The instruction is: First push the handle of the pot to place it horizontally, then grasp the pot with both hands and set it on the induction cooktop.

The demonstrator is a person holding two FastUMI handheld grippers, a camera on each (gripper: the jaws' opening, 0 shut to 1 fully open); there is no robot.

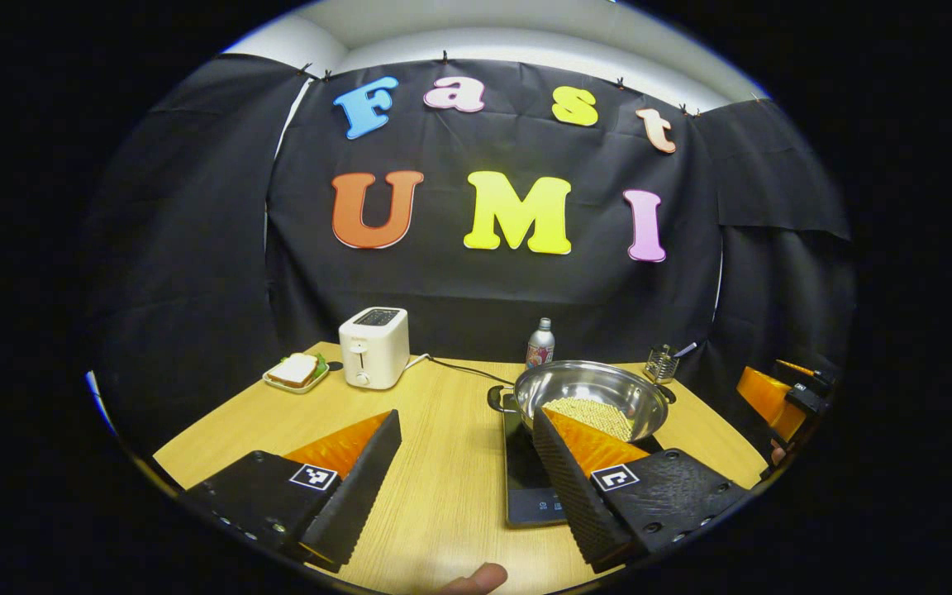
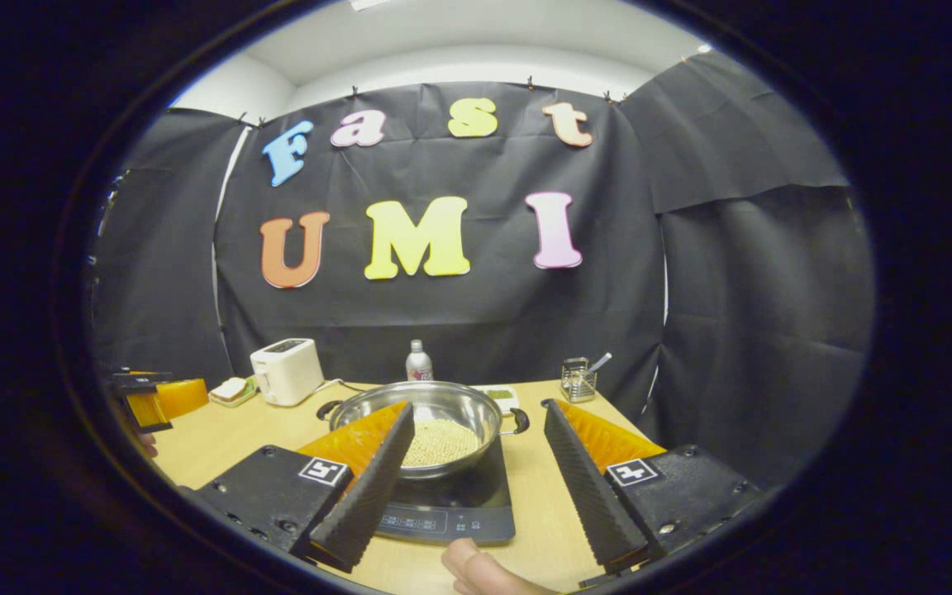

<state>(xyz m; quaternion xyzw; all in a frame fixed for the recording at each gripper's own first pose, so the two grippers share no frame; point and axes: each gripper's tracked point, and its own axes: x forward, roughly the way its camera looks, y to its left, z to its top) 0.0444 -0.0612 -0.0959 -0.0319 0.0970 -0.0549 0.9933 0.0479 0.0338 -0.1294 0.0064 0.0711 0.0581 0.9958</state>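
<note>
Steel pot (image 2: 430, 430) w/ pale grains inside already sits on the cooktop (image 2: 451, 504), side handles level, so the task looks basically done. Both grippers, left (image 1: 464, 471) and right (image 2: 476, 471), are clear of it, jaws wide open, empty. Left gripper view adds the sandwich plate (image 1: 298, 373) beside the toaster (image 1: 374, 347); right gripper view shows the cooktop's front panel on the worktop (image 2: 211, 446).

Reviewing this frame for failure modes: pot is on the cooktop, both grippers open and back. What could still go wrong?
1. The pot looks to overhang the induction cooktop toward the back; a nudge might tip it or spill the grains.
2. The left gripper has its right finger low beside the pot; swinging sideways could clip the rim.
3. The right gripper straddles the pot's side handle; moving forward could catch it.
</note>
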